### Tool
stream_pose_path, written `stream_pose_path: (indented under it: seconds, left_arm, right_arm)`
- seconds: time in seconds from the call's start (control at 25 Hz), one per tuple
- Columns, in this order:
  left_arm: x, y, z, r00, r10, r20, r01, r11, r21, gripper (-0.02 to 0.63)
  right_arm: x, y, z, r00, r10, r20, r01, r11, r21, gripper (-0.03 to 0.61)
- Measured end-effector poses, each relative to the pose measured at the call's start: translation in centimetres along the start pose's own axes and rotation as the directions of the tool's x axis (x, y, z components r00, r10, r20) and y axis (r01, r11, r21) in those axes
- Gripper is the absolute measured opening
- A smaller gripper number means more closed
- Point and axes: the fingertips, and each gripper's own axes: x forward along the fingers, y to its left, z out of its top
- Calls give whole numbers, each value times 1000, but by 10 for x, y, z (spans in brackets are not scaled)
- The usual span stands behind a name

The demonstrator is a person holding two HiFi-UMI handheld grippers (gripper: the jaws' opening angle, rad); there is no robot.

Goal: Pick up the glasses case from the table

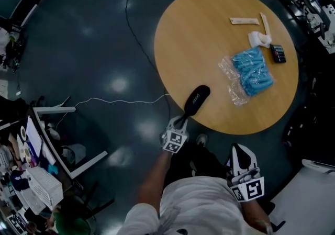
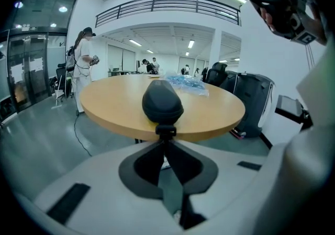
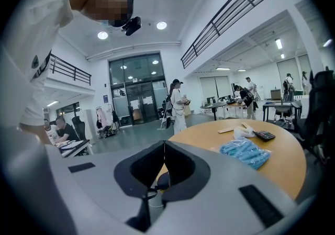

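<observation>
The black oval glasses case lies on the round wooden table, its near end poking over the table's near edge. My left gripper reaches up to that end. In the left gripper view its fingertips pinch a small black tab at the near end of the case, so the left gripper is shut on the case. My right gripper hangs below the table's edge, close to my body. In its own view the right gripper has its tips together with nothing between them.
Further back on the table lie a clear bag of blue items, a black calculator, a crumpled white wad and a paper-wrapped stick. A white cable crosses the dark floor. A cluttered desk stands at the left.
</observation>
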Motion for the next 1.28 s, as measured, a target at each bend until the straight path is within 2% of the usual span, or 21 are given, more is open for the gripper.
stream_pose_path:
  seconds: [0.16,0.4,0.64,0.96,1.28]
  left_arm:
    - [-9,-9,8,1000,-17,24,17,1000,10,30]
    - [-22,-23,37,993,-46,106,44,999,21,28]
    - [-38,-34,72,980,-61,187,59,998,18,27]
    - [-53,-36,107,964,-37,264,37,999,4,26]
    - [-63,-45,136,942,-44,333,53,998,-16,26]
  right_arm:
    - [-2,0,-1,1000,4,0,-4,1000,3,15]
    - [-2,1,0,1000,12,13,-12,1000,7,16]
    - [-5,0,2,1000,18,25,-19,1000,11,16]
    - [-3,-1,6,999,29,39,-30,999,20,16]
    - [-5,-5,7,998,23,50,-25,999,28,17]
